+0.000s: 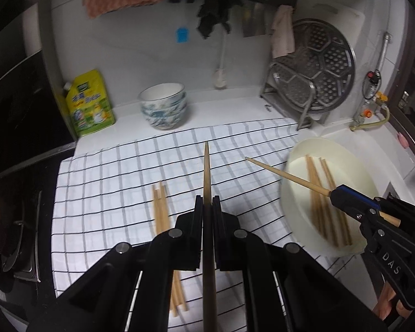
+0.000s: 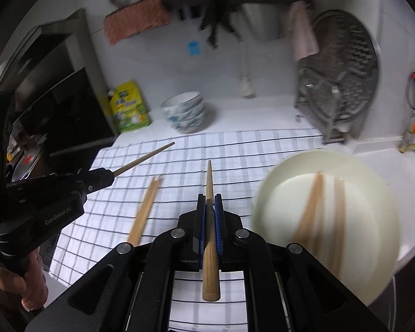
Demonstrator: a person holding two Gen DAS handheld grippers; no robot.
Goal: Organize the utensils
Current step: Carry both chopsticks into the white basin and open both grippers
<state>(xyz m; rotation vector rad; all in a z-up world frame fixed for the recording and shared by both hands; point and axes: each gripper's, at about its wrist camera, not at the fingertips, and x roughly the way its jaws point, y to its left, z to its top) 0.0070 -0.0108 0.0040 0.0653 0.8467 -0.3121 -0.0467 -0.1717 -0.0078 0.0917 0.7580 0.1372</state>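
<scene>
My left gripper [image 1: 207,202] is shut on a wooden chopstick [image 1: 206,171] that points forward over the checked cloth [image 1: 110,171]. My right gripper [image 2: 209,202] is shut on another chopstick [image 2: 209,182], also held above the cloth. In the left wrist view the right gripper [image 1: 336,191] hovers over the cream plate [image 1: 354,163], which holds several chopsticks [image 1: 312,177]. A few chopsticks [image 1: 160,207] lie on the cloth left of my left gripper. In the right wrist view the left gripper [image 2: 108,178] is at the left, and the plate [image 2: 373,182] is at the right.
A stack of patterned bowls [image 1: 163,105] and a yellow-green detergent pouch [image 1: 88,102] stand at the back. A metal rack with a steamer plate [image 1: 318,66] stands at the back right. A stove with a pan [image 1: 11,235] is at the left.
</scene>
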